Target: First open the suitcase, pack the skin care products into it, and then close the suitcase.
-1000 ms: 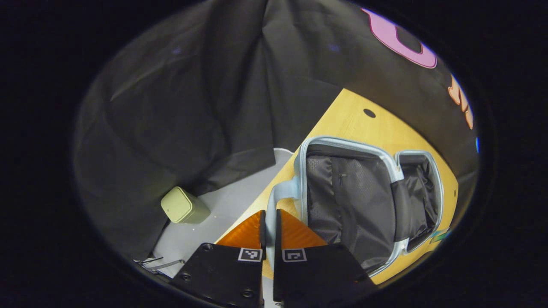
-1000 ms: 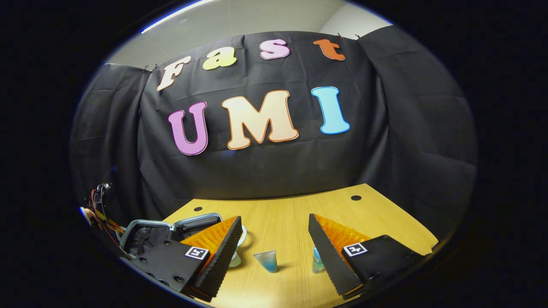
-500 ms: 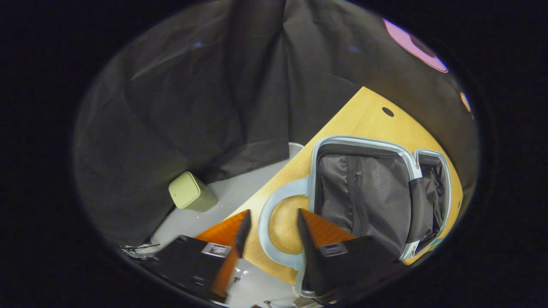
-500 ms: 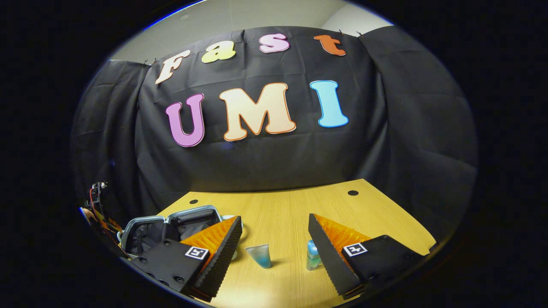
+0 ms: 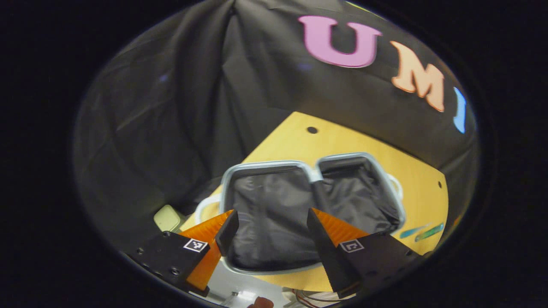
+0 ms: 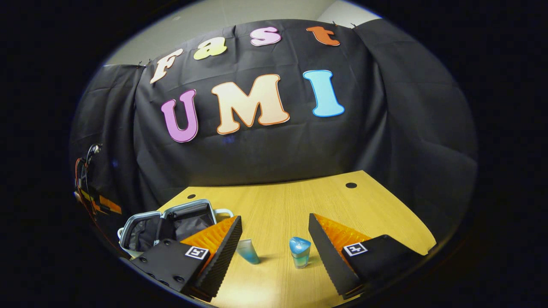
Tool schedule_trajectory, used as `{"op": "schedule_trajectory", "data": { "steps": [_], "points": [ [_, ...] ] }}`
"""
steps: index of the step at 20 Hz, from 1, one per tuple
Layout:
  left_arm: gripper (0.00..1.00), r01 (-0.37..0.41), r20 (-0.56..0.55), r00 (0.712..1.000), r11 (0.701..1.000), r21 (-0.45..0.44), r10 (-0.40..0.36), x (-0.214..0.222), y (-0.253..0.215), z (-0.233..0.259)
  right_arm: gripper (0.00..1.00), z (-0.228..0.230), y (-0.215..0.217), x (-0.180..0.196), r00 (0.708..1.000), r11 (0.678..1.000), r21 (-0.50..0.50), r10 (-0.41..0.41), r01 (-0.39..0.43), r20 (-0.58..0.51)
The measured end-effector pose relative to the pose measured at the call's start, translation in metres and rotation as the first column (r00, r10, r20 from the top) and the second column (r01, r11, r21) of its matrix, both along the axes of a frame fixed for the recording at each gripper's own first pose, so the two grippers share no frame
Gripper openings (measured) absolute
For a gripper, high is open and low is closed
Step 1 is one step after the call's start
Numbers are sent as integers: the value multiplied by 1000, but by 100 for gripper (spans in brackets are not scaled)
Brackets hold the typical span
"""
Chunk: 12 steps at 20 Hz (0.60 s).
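A small light-blue suitcase (image 5: 265, 164) lies open flat on the wooden table (image 5: 342, 143), both dark-lined halves facing up; it also shows at the left in the right gripper view as the suitcase (image 6: 143, 218). My left gripper (image 5: 267, 222) hangs open above its near half, holding nothing. In the right gripper view a clear tube with blue contents (image 6: 247, 251) and a small blue-capped bottle (image 6: 299, 251) stand on the table between the open fingers of my right gripper (image 6: 274, 233). Thin teal skin care items (image 5: 421, 231) lie right of the suitcase.
A pale green bin (image 5: 167, 218) stands on the grey floor to the left of the table. The table (image 6: 299, 205) has small round holes near its far edge. Black cloth walls close in behind and to the sides.
My left gripper let go of the suitcase's handle loop, opened and swung right over the open case. The right gripper's view tipped slightly down toward the tube and bottle.
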<state>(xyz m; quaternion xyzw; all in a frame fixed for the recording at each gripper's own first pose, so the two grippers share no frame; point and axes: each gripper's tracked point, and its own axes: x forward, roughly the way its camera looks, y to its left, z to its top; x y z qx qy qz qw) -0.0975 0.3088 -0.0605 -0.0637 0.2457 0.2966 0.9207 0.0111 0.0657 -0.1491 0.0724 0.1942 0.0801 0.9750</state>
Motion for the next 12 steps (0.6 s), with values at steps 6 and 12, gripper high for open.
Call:
{"op": "schedule_trajectory", "data": {
  "steps": [6,12],
  "points": [
    [96,322,128,940,947,-15,-318,80,-172,-2,98,-19,-12,3,995,997,7,79,-79,-59],
    [96,529,181,828,847,61,-530,129,-281,-38,98,-54,-15,3,980,988,20,153,-152,-128]
  ]
}}
